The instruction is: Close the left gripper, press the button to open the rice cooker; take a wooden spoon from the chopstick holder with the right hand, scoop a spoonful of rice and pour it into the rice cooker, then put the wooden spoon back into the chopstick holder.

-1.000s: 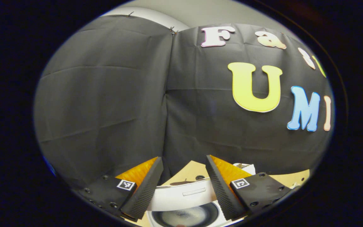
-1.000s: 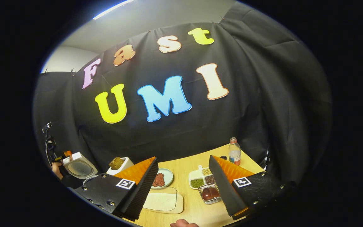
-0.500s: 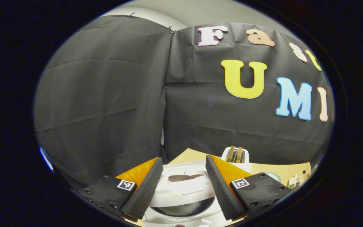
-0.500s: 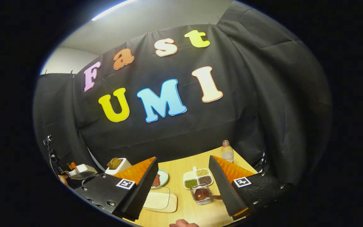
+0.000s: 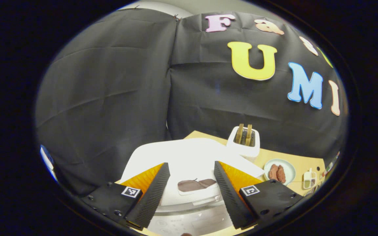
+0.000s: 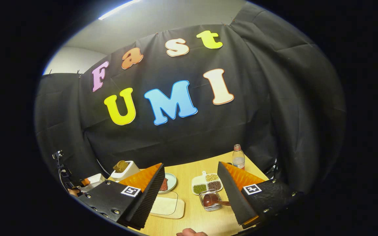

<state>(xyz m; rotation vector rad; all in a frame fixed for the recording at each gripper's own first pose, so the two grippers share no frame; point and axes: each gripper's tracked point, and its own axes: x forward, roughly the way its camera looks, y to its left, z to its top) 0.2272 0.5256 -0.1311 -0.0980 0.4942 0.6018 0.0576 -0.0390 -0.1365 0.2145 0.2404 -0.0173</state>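
The white rice cooker (image 5: 189, 154) sits just below my left gripper (image 5: 191, 164), its lid lying flat. A brown button (image 5: 195, 184) on the lid's front shows between the open fingers, which hold nothing. In the right gripper view the cooker (image 6: 94, 180) is small at the far left. My right gripper (image 6: 190, 165) hovers open and empty over the wooden table (image 6: 192, 216). The wooden spoon (image 6: 210, 199) rests in a small clear container (image 6: 208, 191) close to the right finger, its handle pointing right.
A white toaster (image 5: 244, 142) with two slices stands behind the cooker. A plate of meat (image 6: 167, 183), a cutting board (image 6: 167, 207), a divided dish of grains (image 6: 207, 183) and a bottle (image 6: 238, 159) are on the table. A hand (image 6: 190, 233) shows at the near edge.
The cooker's lid has come down from raised to flat, and the dark pot under it has gone out of sight. The right gripper has barely shifted.
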